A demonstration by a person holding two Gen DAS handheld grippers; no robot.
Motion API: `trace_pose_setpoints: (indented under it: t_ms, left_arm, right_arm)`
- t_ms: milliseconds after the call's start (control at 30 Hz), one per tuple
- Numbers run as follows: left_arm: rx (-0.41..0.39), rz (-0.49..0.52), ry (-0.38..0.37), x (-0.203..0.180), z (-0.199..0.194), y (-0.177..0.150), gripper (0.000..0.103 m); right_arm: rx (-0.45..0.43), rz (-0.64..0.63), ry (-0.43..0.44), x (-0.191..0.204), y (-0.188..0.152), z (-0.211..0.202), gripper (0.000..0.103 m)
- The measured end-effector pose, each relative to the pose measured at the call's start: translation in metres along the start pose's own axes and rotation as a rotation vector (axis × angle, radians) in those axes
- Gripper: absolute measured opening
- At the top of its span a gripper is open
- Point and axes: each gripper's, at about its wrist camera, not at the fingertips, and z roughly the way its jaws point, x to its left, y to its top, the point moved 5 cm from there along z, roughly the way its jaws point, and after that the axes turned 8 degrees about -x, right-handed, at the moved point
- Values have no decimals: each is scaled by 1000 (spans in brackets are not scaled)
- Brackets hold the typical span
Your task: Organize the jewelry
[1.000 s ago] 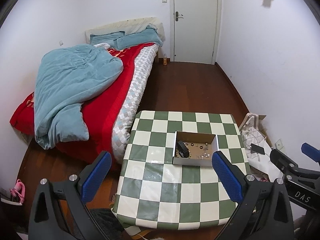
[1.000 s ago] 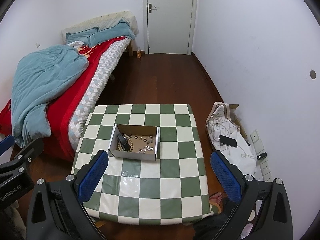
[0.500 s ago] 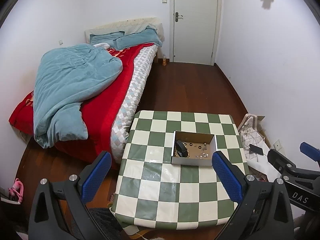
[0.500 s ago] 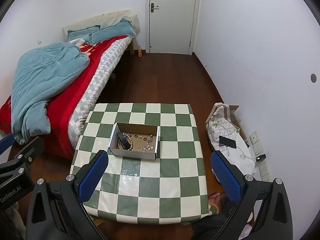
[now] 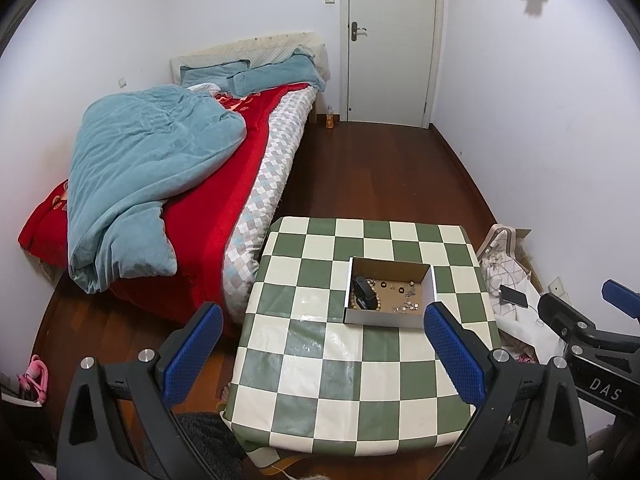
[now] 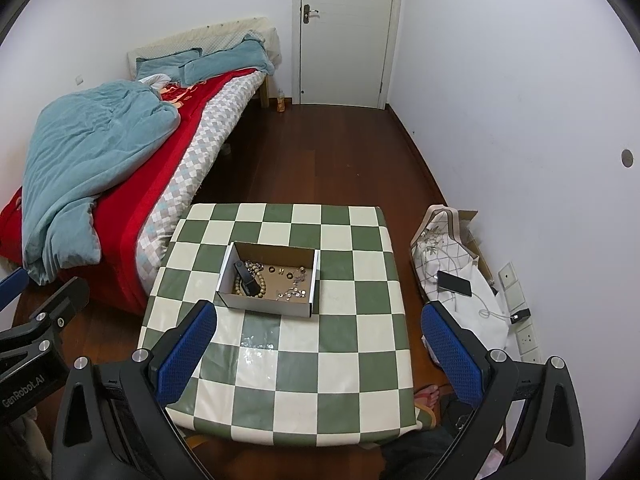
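An open cardboard box [image 5: 388,317] [image 6: 266,305] sits on a green and white checked table [image 5: 352,380] [image 6: 280,368]. Inside lie a beaded bracelet [image 6: 261,283], a dark object [image 6: 245,277] [image 5: 366,293], rings and small silver jewelry pieces [image 6: 294,280] [image 5: 406,300]. My left gripper [image 5: 322,352] is open and empty, held high above the table's near side. My right gripper [image 6: 320,350] is open and empty, also high above the table, well short of the box.
A bed [image 5: 168,184] with a red cover and teal duvet stands left of the table. A white bag with a phone [image 6: 454,283] lies on the floor to the right. A closed door [image 5: 390,40] is at the far wall.
Both grippers have risen and pulled back a little, so the table and box look smaller. The jaws stay open and the box has not moved.
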Motion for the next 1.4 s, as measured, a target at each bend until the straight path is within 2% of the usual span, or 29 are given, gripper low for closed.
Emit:
trace_pose_setpoints:
  t_ms: [1400]
  left_arm:
    - [-12,-14,15,6,-2,7,103]
  right_arm:
    - [-17,-7,3,1,13,-3,103]
